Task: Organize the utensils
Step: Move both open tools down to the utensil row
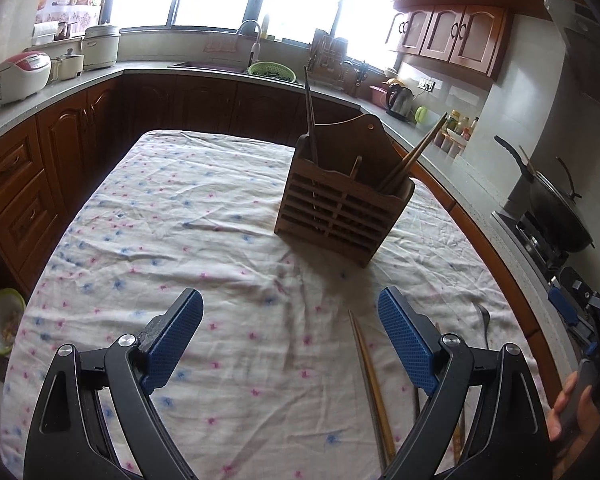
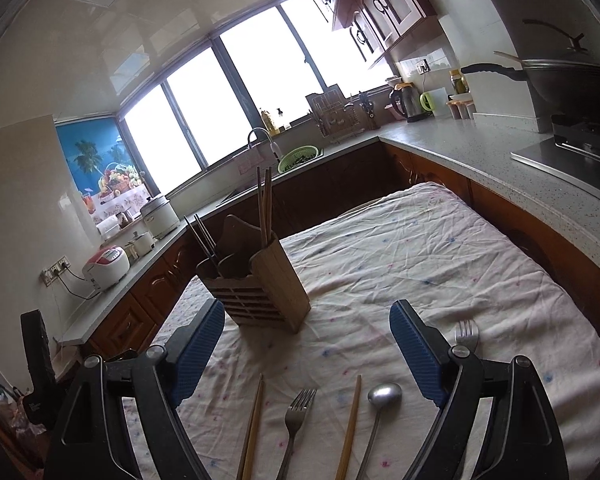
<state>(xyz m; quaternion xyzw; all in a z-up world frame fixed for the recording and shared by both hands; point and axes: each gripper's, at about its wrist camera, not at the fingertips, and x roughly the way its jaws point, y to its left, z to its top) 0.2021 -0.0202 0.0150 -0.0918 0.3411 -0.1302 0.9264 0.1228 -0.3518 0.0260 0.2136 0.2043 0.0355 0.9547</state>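
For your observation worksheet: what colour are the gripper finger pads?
Blue, with a fine textured grid; clearest on the left gripper pads in the left wrist view.

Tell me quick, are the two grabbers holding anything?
Left gripper: jaws open, holding nothing.
Right gripper: jaws open, holding nothing.

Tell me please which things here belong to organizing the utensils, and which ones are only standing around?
Belong to the job:
wooden holder
loose chopsticks
fork
second fork
spoon
chopsticks already in the holder

Only standing around:
rice cooker
kettle
wok
green basket
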